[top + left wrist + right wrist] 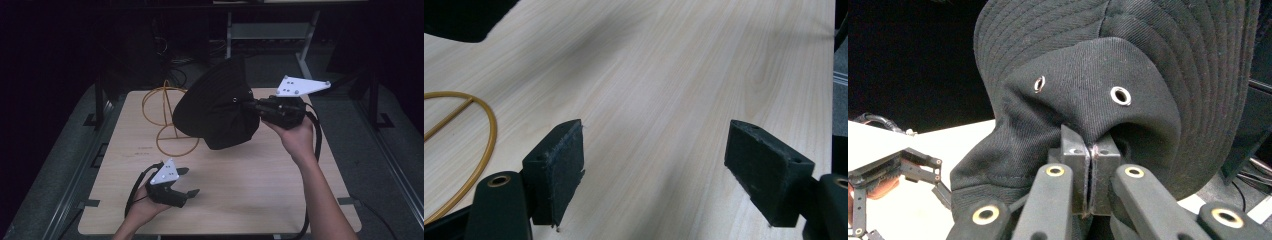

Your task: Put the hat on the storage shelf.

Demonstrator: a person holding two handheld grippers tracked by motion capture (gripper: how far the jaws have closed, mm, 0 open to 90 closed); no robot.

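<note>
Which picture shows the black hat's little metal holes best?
The right gripper view: both eyelets on the black hat sit close and sharp. The high view shows the whole hat, eyelets tiny. The left gripper view catches a dark corner, perhaps the hat.

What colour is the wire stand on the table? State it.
Golden yellow, the wire stand shows best in the high view.

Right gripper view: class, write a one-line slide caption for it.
Right gripper shut on a black hat's crown, lifting it, left gripper beyond.
</note>
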